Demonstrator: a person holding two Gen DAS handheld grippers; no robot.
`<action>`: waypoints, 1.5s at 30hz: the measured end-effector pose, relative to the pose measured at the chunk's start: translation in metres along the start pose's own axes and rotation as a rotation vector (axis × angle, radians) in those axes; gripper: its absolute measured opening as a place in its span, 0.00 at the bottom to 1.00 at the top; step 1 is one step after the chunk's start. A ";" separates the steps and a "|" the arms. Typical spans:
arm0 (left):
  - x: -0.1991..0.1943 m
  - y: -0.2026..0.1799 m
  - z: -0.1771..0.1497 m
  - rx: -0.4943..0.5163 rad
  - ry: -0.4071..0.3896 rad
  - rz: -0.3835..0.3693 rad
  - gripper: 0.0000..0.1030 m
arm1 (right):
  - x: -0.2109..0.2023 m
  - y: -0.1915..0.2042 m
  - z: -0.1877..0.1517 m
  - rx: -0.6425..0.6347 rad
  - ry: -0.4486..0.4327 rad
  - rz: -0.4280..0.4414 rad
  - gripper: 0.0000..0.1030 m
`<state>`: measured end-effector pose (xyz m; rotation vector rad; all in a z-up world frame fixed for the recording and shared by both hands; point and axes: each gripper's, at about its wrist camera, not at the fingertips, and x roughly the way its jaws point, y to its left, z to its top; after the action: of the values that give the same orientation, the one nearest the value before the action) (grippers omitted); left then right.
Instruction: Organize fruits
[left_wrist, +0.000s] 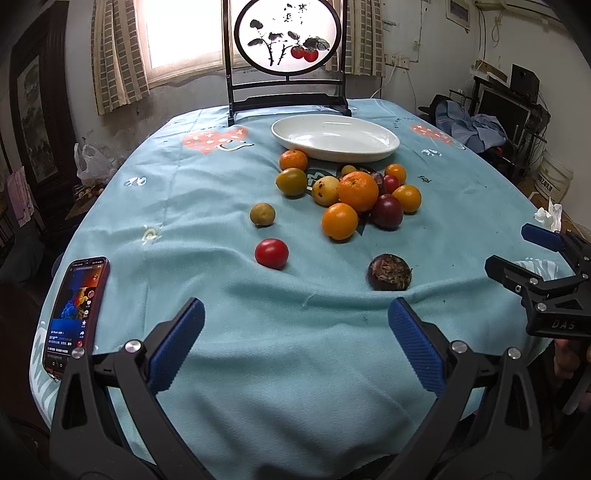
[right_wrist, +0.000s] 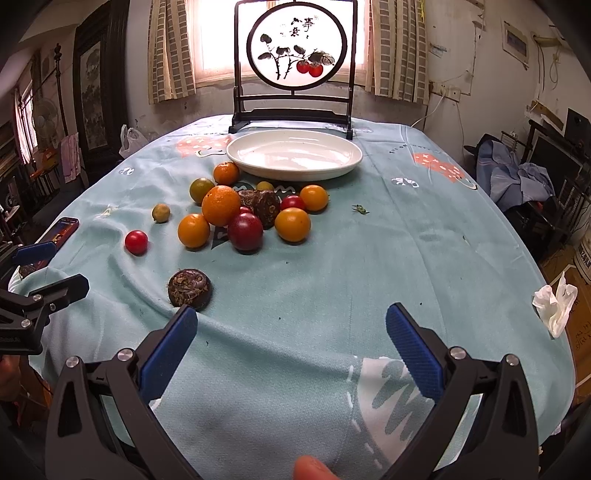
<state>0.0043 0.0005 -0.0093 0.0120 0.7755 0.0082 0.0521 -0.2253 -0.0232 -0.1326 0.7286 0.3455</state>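
Note:
A white oval plate lies empty at the far side of the blue cloth. In front of it is a pile of several fruits: a large orange, smaller oranges, dark red plums. Apart from the pile lie a red tomato, a small green-yellow fruit and a dark brown fruit. My left gripper is open near the table's front edge. My right gripper is also open and holds nothing.
A phone with a lit screen lies at the table's left front edge. A framed round painting on a stand rises behind the plate. A crumpled tissue sits at the right edge. A fingertip shows at the bottom.

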 end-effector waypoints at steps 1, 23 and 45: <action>0.000 0.000 0.000 0.000 0.001 0.000 0.98 | 0.000 0.000 0.000 0.000 0.000 0.000 0.99; 0.002 0.001 -0.001 0.002 0.009 0.004 0.98 | 0.002 0.001 -0.001 0.001 0.007 -0.001 0.99; 0.025 0.035 -0.009 -0.094 0.048 -0.006 0.98 | 0.029 0.027 0.000 -0.031 0.048 0.195 0.93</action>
<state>0.0156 0.0355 -0.0323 -0.0802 0.8225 0.0396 0.0628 -0.1925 -0.0431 -0.0995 0.7863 0.5414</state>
